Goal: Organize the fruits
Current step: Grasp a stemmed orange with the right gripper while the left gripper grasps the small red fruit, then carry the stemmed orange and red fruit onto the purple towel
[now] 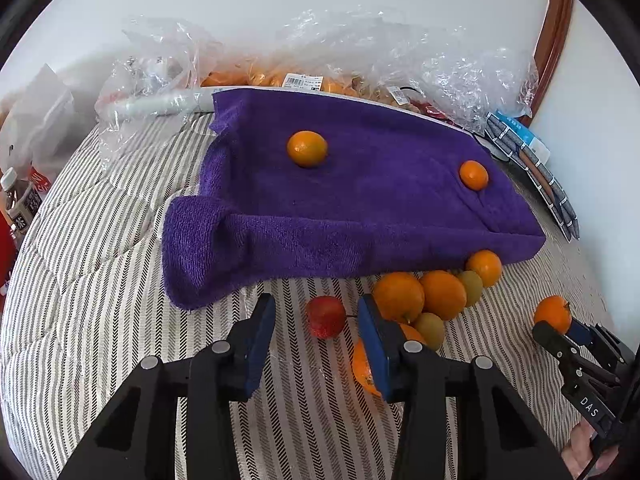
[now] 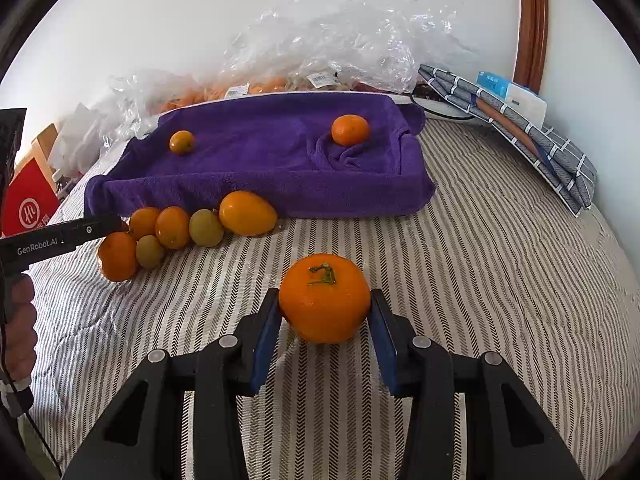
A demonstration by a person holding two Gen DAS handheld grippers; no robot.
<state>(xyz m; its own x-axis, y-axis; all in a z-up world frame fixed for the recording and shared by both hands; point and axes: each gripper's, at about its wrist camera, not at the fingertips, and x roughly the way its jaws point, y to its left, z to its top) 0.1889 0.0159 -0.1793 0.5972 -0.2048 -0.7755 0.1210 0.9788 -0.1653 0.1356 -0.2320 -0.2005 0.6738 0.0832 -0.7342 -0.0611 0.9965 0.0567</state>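
Two grippers: both low over the striped bedding [image 2: 480, 280].
Right gripper [image 2: 325, 320]: jaws pinching a stemmed orange [image 2: 324, 300] resting on the cloth.
Left gripper [image 1: 316, 328]: jaws spread, red apple [image 1: 326, 316] between the tips, untouched.
Fruit pile [image 2: 176, 232]: oranges and green fruits huddled against the purple towel [image 1: 360, 200].
Towel top: two oranges, left [image 1: 307, 149] and right [image 1: 473, 175], well apart.

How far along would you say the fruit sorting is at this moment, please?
Early stage. Two oranges already sit on the purple towel. The right tool brackets a stemmed orange; the left tool is open near the red apple. The pile remains.
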